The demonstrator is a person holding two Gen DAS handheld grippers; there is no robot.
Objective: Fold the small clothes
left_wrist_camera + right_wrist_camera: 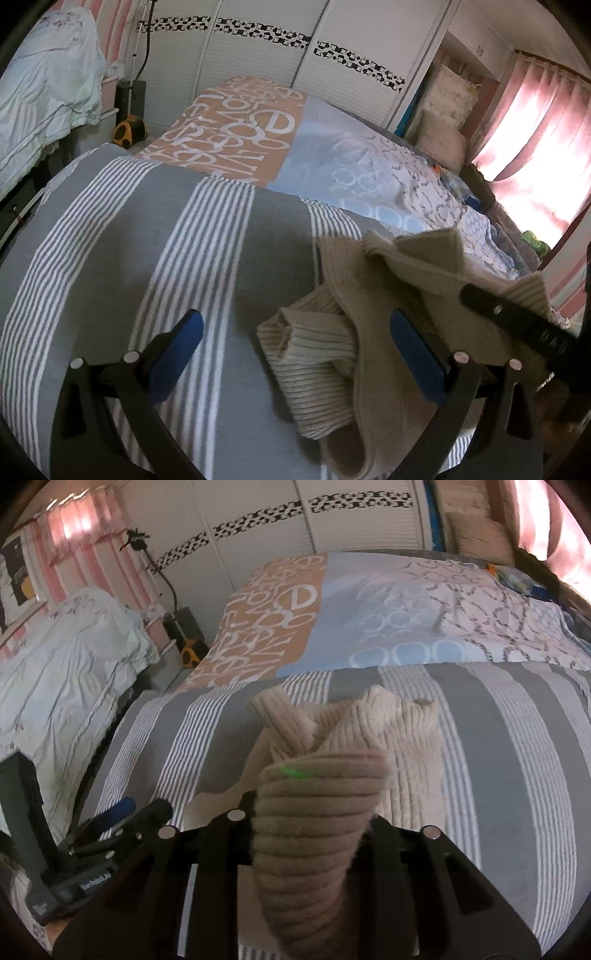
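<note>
Fingers of our left gripper (295, 343) stand spread and empty at lower centre; our right gripper (314, 823) pinches a bunched fold of the beige ribbed knit garment (354, 731). It lies crumpled at mid-frame on the striped grey blanket (495, 746). We judge it soft, light and limp; take a cuff or hem edge.

Beige ribbed knitted garment (369, 295): one
Black two-finger tools: two, left (295, 347), right (314, 823)
Grey-and-white striped bed cover (147, 240): one
Pink curtains (535, 122): one pair seen
</note>
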